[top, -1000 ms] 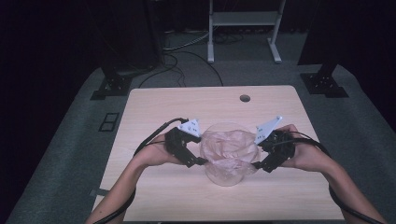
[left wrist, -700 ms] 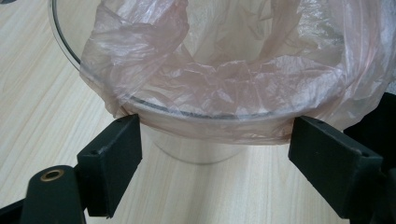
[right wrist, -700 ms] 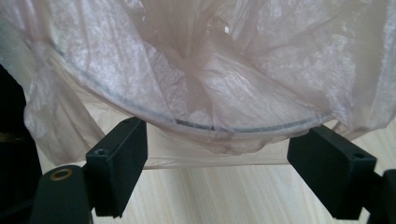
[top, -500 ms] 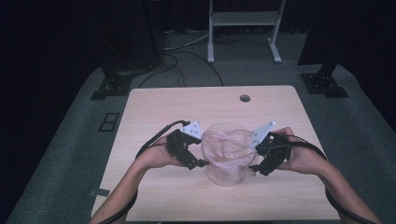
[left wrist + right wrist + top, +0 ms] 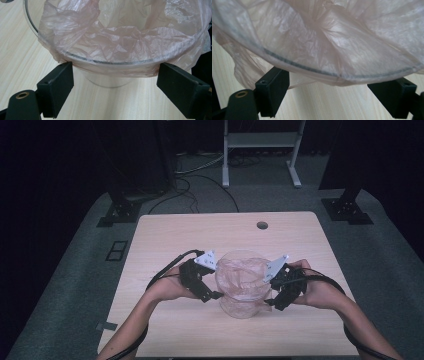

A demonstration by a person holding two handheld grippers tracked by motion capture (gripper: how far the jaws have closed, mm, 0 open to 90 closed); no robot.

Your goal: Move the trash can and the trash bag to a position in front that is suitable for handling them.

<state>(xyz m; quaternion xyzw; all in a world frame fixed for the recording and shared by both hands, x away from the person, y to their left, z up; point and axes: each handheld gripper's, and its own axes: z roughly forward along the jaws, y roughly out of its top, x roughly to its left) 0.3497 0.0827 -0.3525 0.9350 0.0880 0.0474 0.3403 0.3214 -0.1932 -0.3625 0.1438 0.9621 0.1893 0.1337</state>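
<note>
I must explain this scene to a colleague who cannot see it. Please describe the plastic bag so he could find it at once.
On the wooden table, near the person's edge, stands a clear round container between the two grippers. The plastic bag lines it, folded out over the rim. Thin, pinkish and crinkled, it is the only soft thing there.

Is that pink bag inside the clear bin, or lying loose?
Inside. The pink bag lines the clear bin, its edge folded outward over the rim on both near sides.

We are seeing a clear round container (image 5: 243, 295) standing upright on the worktop (image 5: 165, 232), a crumpled pinkish plastic bag (image 5: 120, 37) lining it and folding over its rim.
</note>
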